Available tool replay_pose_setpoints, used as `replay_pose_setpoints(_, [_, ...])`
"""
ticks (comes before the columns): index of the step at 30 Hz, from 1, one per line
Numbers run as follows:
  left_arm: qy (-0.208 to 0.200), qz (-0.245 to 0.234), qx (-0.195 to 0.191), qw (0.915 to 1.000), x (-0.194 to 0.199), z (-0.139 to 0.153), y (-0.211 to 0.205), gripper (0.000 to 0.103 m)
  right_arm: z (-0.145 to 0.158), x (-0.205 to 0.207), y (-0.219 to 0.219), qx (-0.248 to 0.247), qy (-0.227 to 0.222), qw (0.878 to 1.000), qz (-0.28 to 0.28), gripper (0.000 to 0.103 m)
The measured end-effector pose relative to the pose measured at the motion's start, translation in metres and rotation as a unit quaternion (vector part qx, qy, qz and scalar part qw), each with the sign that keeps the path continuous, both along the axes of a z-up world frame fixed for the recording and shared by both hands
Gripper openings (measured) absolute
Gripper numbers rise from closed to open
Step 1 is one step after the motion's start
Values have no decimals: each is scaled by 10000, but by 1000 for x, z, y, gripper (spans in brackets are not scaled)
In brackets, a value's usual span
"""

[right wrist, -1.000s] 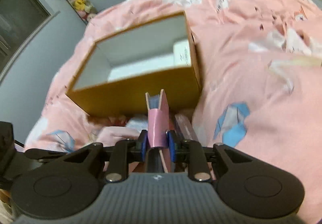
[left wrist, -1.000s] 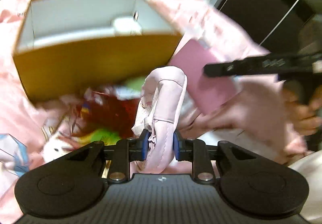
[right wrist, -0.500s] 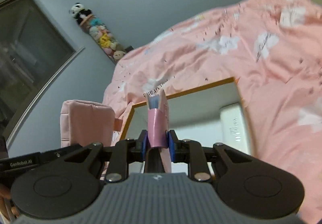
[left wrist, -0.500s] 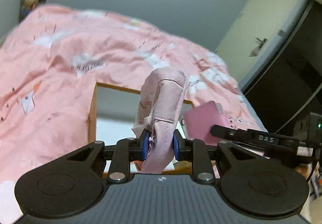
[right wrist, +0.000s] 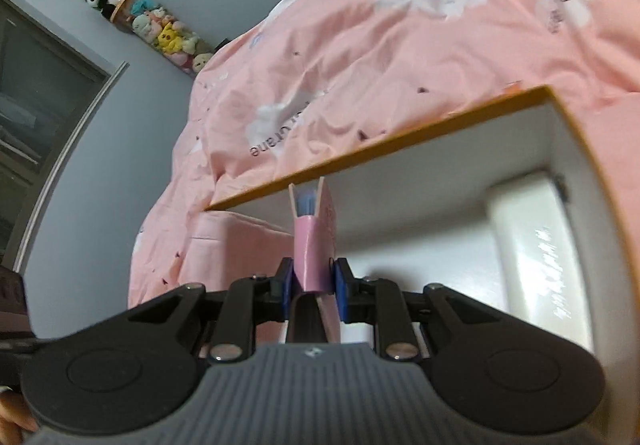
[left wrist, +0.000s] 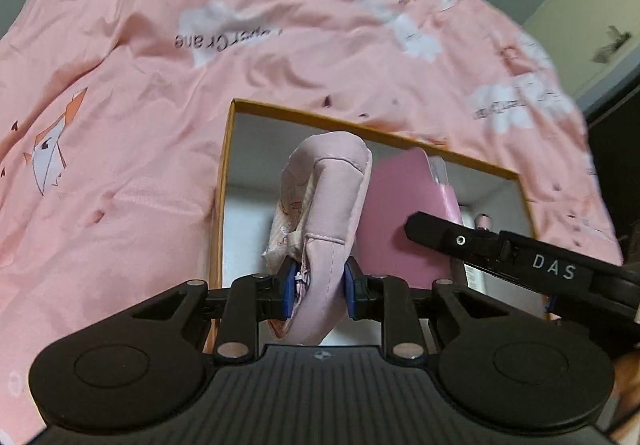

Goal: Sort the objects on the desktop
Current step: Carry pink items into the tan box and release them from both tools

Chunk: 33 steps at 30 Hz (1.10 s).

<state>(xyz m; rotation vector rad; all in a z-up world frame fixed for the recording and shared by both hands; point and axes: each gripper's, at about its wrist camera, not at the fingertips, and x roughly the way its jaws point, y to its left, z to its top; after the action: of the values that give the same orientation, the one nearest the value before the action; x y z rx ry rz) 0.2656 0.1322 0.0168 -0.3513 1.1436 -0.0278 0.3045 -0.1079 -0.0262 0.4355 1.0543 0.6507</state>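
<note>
Pink fabric pouch (left wrist: 332, 221), soft, stitched seams, faint cartoon print on one side, was clamped between blue pads of left gripper (left wrist: 319, 282), jaws narrowed onto it, pouch standing up over the open box (left wrist: 224, 181). Pink notebook (right wrist: 313, 245), thin, hard-looking cover, blue-white page edges visible at its top, was pinched upright in right gripper (right wrist: 310, 282), jaws closed down on its spine end; it also hung above the box interior. In the left view the same notebook showed as a flat pink panel just right of the pouch, with the right gripper's black finger crossing it, white letters "DAS" on that finger.

Box was rectangular cardboard, mustard-yellow rim and outer wall, white inside. A white glossy oblong item (right wrist: 532, 241) lay inside against the right wall, dark print on it unreadable. Could not tell whether pouch or notebook touched the box floor.

Box sat on a pink bedspread (left wrist: 120, 149), wrinkled cotton-like cloth printed with white clouds, small dark specks, an origami-crane figure, and upside-down text reading partly "Crane". Behind: pale blue-grey wall, a hanging column of plush toys (right wrist: 148, 21) topped by a panda, a dark window frame at left, a pale door with a handle at far right in the left view.
</note>
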Motion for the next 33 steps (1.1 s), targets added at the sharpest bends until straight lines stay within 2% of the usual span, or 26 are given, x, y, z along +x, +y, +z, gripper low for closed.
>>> replay_pose_setpoints(3, [180,47,245,9995,10,-11,0,27,-10,14,18,-94,117,9998,164,22])
replay_pose_setpoints(6, [143,99,393,9991,14,-9,-1,29,-23,25,25,-128,256,9994,214,22])
replay_pose_setpoints(16, [204,-163,1288,9913,22,-15,-29,36,-51,37,36,-9,614,9976,327,22])
replay_pose_setpoints(19, [168,-290,1481,9884,24,-18,-35,42,-60,40,39,-26,740,9967,346,22])
replay_pose_setpoints(20, [125,-353,1501,9880,23,-18,-37,46,-63,40,39,-48,781,9964,341,22])
replay_pose_setpoints(25, [-101,-652,1500,9865,19,-19,-41,56,-73,44,38,16,1011,9944,309,23])
replay_pose_setpoints(29, [-519,-718,1252,9882,2,1,-30,56,-72,44,41,-29,978,9947,322,23])
replay_pose_setpoints(33, [-985,-578,1100,9874,-23,26,-11,56,-69,40,49,-112,941,9949,351,23])
